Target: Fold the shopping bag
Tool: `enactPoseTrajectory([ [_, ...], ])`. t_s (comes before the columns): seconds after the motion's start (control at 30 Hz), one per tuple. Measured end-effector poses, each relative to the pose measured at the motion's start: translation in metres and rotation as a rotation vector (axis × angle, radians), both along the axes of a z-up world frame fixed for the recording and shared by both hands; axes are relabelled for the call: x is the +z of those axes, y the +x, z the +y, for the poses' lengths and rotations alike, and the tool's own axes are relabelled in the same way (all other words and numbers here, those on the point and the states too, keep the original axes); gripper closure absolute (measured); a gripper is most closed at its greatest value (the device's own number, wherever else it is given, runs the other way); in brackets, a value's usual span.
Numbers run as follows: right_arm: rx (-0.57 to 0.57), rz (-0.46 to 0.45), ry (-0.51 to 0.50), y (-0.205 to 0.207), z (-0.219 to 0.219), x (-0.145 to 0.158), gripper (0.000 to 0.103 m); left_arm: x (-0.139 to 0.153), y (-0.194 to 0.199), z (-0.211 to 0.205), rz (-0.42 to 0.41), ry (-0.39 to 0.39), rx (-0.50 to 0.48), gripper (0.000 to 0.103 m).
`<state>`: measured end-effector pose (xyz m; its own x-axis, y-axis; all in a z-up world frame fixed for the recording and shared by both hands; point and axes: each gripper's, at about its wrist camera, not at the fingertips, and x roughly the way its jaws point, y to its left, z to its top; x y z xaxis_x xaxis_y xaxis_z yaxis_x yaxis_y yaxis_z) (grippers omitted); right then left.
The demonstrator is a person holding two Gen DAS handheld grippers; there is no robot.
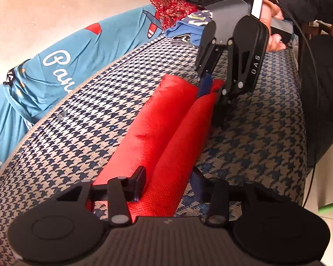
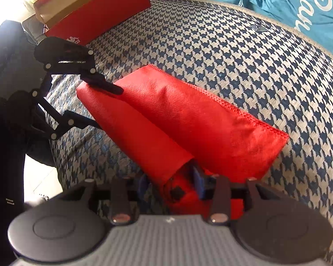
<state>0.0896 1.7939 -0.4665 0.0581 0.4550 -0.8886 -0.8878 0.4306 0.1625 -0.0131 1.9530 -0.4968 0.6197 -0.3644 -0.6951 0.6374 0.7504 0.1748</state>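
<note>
- Left wrist view: I see the red shopping bag [image 1: 157, 133] folded into a long strip with a crease down its middle, lying on the houndstooth cushion [image 1: 77, 119].
- My left gripper [image 1: 166, 186] straddles the near end of the bag. Its left finger rests on the fabric and the other sits at the bag's right edge, so it looks pressed in on that end.
- At the far end, my right gripper [image 1: 213, 97] points steeply down, its blue pads pinching the bag's end between them. A hand [image 1: 270, 22] holds its grip.
- Behind the cushion lie a teal cloth with white lettering [image 1: 55, 66] and a red patterned cloth [image 1: 173, 8].
- Right wrist view: the bag [image 2: 188, 119] runs away from me across the cushion [image 2: 233, 55], two folded layers side by side.
- The right gripper [image 2: 173, 184] has the near end gathered between its blue pads, clamped.
- The left gripper [image 2: 108, 108] sits at the far end, one finger on top of the fabric and one at its lower edge.
- A red box [image 2: 100, 15] stands at the far edge of the cushion.
</note>
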Motion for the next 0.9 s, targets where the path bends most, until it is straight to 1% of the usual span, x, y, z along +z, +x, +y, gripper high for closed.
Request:
enactPoseTrajectory([
  [0.03, 0.004, -0.012, -0.003, -0.001, 0.0, 0.001, 0.062, -0.001, 0.004, 0.002, 0.014, -0.014, 0.0, 0.061],
  [0.1, 0.024, -0.075, -0.02, -0.011, 0.003, 0.002, 0.061, -0.004, 0.012, 0.006, 0.043, -0.041, -0.001, 0.062],
  [0.17, 0.043, -0.138, -0.037, -0.02, 0.005, 0.004, 0.06, -0.008, 0.019, 0.007, 0.079, -0.061, -0.021, 0.062],
  [0.2, 0.049, -0.159, -0.041, -0.023, 0.005, 0.005, 0.06, -0.009, 0.024, 0.01, 0.11, -0.081, -0.034, 0.062],
  [0.23, 0.056, -0.181, -0.045, -0.025, 0.006, 0.006, 0.06, -0.009, 0.028, 0.011, 0.124, -0.094, -0.038, 0.062],
  [0.3, 0.074, -0.238, -0.049, -0.033, 0.006, 0.012, 0.058, -0.011, 0.036, 0.014, 0.158, -0.118, -0.05, 0.062],
  [0.37, 0.098, -0.284, -0.043, -0.037, 0.007, 0.017, 0.053, -0.012, 0.041, 0.017, 0.179, -0.13, -0.056, 0.062],
  [0.43, 0.123, -0.309, -0.031, -0.04, 0.008, 0.021, 0.046, -0.014, 0.044, 0.017, 0.198, -0.139, -0.063, 0.062],
  [0.53, 0.157, -0.344, -0.049, -0.041, 0.013, 0.018, 0.046, -0.016, 0.047, 0.017, 0.222, -0.154, -0.066, 0.062],
  [0.73, 0.179, -0.303, -0.022, -0.038, 0.03, 0.005, 0.047, -0.02, 0.052, 0.021, 0.258, -0.187, -0.063, 0.062],
  [0.8, 0.183, -0.291, -0.026, -0.037, 0.036, -0.002, 0.054, -0.02, 0.053, 0.022, 0.266, -0.194, -0.06, 0.062],
  [0.87, 0.165, -0.245, -0.017, -0.028, 0.036, -0.005, 0.061, -0.017, 0.048, 0.018, 0.229, -0.155, -0.058, 0.057],
  [0.9, 0.155, -0.204, -0.004, -0.021, 0.034, -0.005, 0.062, -0.016, 0.045, 0.016, 0.21, -0.135, -0.057, 0.054],
])
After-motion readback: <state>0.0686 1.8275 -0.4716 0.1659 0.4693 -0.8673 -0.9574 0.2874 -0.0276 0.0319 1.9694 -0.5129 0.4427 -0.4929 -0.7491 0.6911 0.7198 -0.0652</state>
